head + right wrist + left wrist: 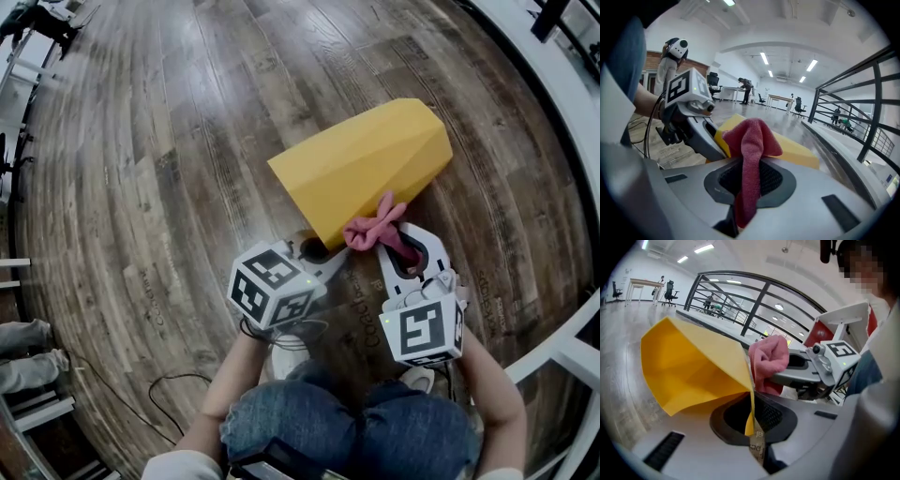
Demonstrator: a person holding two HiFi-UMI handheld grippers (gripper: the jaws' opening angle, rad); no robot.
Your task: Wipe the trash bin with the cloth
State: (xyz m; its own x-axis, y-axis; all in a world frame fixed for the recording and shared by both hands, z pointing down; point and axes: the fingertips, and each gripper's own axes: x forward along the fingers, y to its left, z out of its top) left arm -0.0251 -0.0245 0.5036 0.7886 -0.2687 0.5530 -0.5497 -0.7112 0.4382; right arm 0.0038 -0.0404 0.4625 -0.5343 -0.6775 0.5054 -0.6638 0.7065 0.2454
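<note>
A yellow faceted trash bin (pixel 366 164) lies on its side on the wooden floor, its open rim toward me. My left gripper (pixel 314 249) is shut on the bin's rim edge (pixel 750 401), the thin yellow wall pinched between its jaws. My right gripper (pixel 392 236) is shut on a pink cloth (pixel 373 225), which bunches up at the jaw tips beside the bin's near right side. In the right gripper view the cloth (pixel 752 154) stands up between the jaws, with the yellow bin (pixel 797 150) just behind it and the left gripper (pixel 693 126) to the left.
A white curved ledge with a dark railing (pixel 562 66) runs along the right. A black cable (pixel 173 389) lies on the floor at lower left. My knees in blue jeans (pixel 347 422) are below the grippers. Furniture legs (pixel 23 366) stand at the left edge.
</note>
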